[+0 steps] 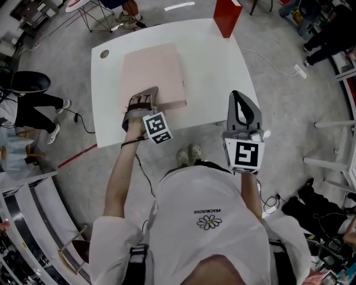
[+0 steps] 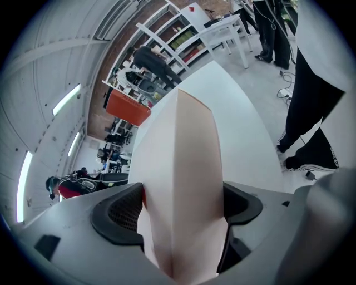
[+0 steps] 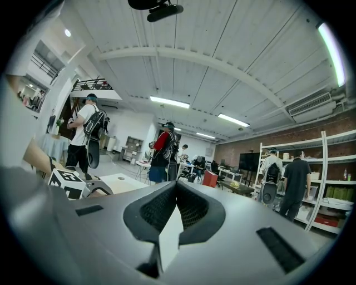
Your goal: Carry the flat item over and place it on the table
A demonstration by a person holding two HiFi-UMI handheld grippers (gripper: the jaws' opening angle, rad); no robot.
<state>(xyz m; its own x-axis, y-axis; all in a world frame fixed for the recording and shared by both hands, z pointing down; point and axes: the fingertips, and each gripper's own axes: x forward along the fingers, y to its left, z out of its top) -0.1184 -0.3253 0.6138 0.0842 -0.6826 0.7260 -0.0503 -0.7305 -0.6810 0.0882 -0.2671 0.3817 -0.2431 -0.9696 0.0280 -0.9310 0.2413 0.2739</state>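
A flat pale pink item (image 1: 153, 72) lies on the white table (image 1: 217, 72). My left gripper (image 1: 146, 96) is at the item's near edge. In the left gripper view the pink item (image 2: 189, 167) runs edge-on between the jaws out over the table (image 2: 245, 128). The pads stand wide at its two faces with a thin gap on each side, so the left gripper (image 2: 181, 200) is open around it. My right gripper (image 1: 240, 97) hovers above the table's near right edge. Its jaws meet at the tips with nothing between them in the right gripper view (image 3: 177, 186).
A red box (image 1: 227, 16) stands at the table's far edge, and a small round cap (image 1: 104, 54) sits near the far left corner. A person's legs (image 1: 36, 103) are left of the table. A power strip with its cable (image 1: 300, 70) lies on the floor to the right.
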